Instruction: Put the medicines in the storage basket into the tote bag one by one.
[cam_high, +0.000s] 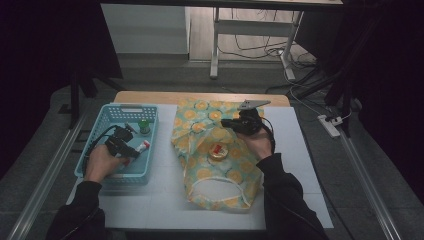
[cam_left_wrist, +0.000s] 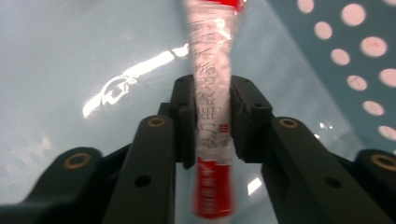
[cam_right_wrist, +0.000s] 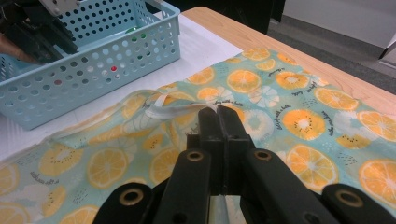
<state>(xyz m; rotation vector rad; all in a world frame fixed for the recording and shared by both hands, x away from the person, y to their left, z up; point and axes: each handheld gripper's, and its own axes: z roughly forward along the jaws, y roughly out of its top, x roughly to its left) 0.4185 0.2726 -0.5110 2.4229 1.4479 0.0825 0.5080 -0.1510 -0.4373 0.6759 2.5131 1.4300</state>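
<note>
Pale blue perforated plastic basket (cam_high: 118, 146): left gripper (cam_high: 131, 150) reaches in, wrist bent. Left gripper view: it's clamped on a red-and-white tube (cam_left_wrist: 212, 116) (over the basket floor). Right gripper view: right gripper (cam_right_wrist: 217, 117) pinched shut on the orange-print cloth bag (cam_right_wrist: 289, 116), hand low.

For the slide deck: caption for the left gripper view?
Left gripper clamps a red-and-white plastic tube inside the light-blue perforated plastic basket.

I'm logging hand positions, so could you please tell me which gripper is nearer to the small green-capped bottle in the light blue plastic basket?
Left. The left gripper works inside the basket just below the bottle; the right gripper is over the orange-print cloth bag.
</note>
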